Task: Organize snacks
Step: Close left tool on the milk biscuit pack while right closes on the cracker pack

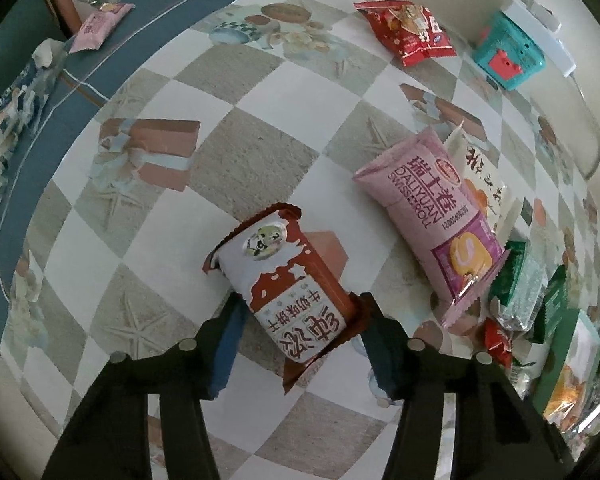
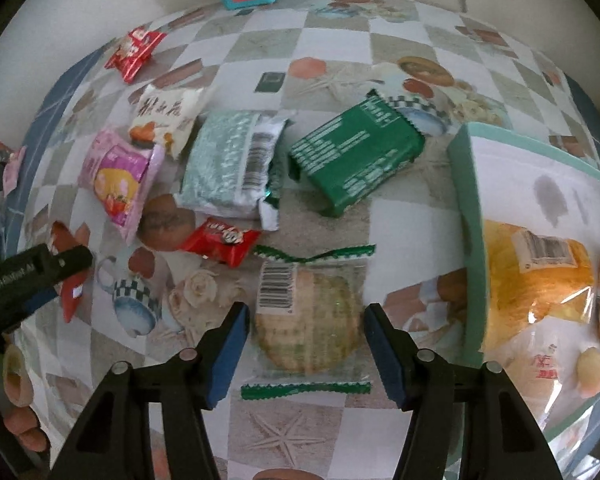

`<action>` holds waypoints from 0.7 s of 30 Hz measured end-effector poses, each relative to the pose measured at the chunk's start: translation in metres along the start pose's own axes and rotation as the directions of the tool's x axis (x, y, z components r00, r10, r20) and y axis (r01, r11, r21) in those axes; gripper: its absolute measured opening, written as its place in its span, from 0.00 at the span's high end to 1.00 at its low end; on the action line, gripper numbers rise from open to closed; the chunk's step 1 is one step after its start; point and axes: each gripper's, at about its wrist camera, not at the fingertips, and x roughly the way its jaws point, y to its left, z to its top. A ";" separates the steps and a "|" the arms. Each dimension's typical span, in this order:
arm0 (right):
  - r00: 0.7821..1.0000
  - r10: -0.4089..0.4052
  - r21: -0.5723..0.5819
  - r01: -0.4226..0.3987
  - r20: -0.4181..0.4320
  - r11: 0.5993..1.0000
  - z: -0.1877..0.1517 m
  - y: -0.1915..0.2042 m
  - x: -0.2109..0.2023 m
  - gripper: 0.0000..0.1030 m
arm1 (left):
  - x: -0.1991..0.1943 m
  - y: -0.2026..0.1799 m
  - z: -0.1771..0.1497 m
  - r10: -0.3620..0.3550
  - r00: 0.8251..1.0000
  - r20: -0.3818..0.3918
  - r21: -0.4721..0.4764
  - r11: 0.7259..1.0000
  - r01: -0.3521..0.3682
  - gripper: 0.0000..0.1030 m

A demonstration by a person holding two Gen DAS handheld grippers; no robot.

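Blue pads of the left gripper (image 1: pixel 296 320) close on the lower end of a red-and-white biscuit packet (image 1: pixel 284 280) lying on the checked counter (image 1: pixel 252 140), and the wrapper already looks pinched at both sides; the hold sits well off the packet's middle, so on lifting the long free end may sag and swing, or the slick film may slide out from between the pads. Over at the right gripper (image 2: pixel 306 344), the jaws stand partly open on either side of a clear-wrapped round cake (image 2: pixel 308 320) with green crimped seams, with no firm squeeze on it visible; a hard close there could crush the soft cake, and a light one might catch only loose film. Just to its right rises the teal-rimmed storage bin (image 2: pixel 466 216), already holding a yellow bag (image 2: pixel 536 276), and its near wall is close enough for a carried snack to snag on the rim. Beyond lie a small red sweet (image 2: pixel 220 242), a pale green pack (image 2: pixel 224 164), a dark green pack (image 2: pixel 356 160) and a pink Swiss-roll pack (image 1: pixel 428 220), crowded enough that a sweeping move could scatter them.
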 end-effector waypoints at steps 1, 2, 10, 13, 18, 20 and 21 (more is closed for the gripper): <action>1.000 -0.004 -0.006 0.004 0.001 1.000 -0.001 0.002 0.000 0.39 | 0.000 0.001 0.000 -0.002 1.000 0.001 -0.003 1.000 0.002 0.45; 1.000 -0.004 -0.008 0.004 0.003 1.000 -0.002 0.003 0.001 0.39 | -0.001 0.002 0.001 -0.002 1.000 0.002 -0.005 1.000 0.002 0.46; 1.000 -0.008 0.027 0.007 0.022 1.000 0.000 0.000 0.001 0.48 | -0.003 0.016 0.006 -0.019 1.000 0.006 -0.034 0.999 0.019 0.50; 1.000 -0.005 0.035 0.004 0.027 0.999 0.001 -0.001 0.003 0.48 | -0.004 0.024 0.008 -0.033 0.999 0.007 -0.059 0.998 0.034 0.51; 0.999 0.008 0.045 -0.009 0.034 0.999 0.004 -0.010 -0.005 0.48 | -0.007 0.039 0.013 -0.076 0.997 0.003 -0.098 0.992 0.076 0.52; 0.999 0.012 0.043 -0.013 0.038 0.999 0.004 -0.010 -0.009 0.48 | -0.008 0.044 0.014 -0.084 0.996 0.004 -0.107 0.991 0.084 0.52; 0.999 0.015 0.042 -0.016 0.041 0.999 0.004 -0.009 -0.009 0.48 | -0.009 0.047 0.014 -0.087 0.996 0.004 -0.112 0.990 0.087 0.53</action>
